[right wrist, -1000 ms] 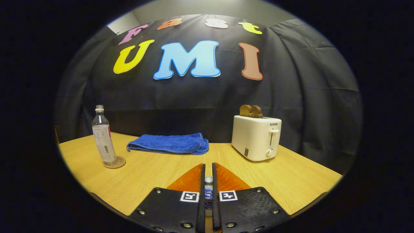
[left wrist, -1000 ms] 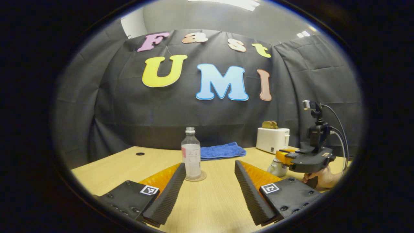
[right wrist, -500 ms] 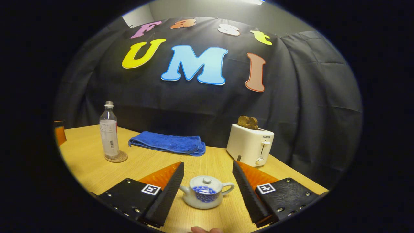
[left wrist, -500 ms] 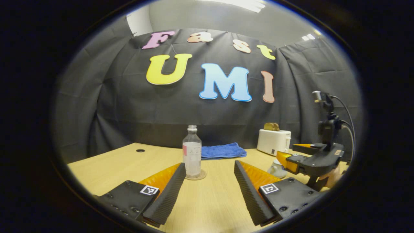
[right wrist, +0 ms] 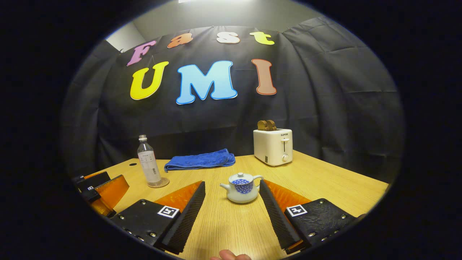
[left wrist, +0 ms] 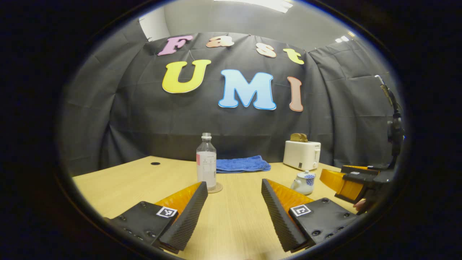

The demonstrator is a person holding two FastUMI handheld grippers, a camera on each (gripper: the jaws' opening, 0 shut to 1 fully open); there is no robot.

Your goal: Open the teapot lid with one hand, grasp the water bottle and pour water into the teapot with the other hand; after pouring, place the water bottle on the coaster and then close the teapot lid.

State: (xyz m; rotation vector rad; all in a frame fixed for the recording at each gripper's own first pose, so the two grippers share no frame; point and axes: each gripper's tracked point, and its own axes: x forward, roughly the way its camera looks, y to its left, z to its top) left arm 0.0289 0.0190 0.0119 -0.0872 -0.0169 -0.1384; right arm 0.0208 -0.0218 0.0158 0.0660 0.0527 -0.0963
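Observation:
A small white teapot [right wrist: 242, 187] with a blue pattern stands on the wooden table [right wrist: 325, 180], its lid [right wrist: 241, 177] seated on top. My right gripper [right wrist: 231, 184] is open and held back from it, the teapot standing just beyond the fingertips. A clear water bottle [left wrist: 206, 160] stands upright on a round coaster [left wrist: 216, 187], a little ahead of my open left gripper [left wrist: 234, 186]. In the left gripper view the teapot [left wrist: 304, 181] is at the right, with the right gripper [left wrist: 346, 178] beside it. The right gripper view has the bottle [right wrist: 148, 166] and the left gripper [right wrist: 103, 187] at the left.
A folded blue towel [right wrist: 200, 160] lies at the back of the table. A white toaster [right wrist: 273, 146] with toast in it stands at the back right. A fingertip [right wrist: 227, 255] shows at the bottom edge of the right gripper view.
My right gripper was shut on the lid's knob; it has opened and drawn back, leaving the lid on the teapot. My left gripper has backed slightly away from the bottle.

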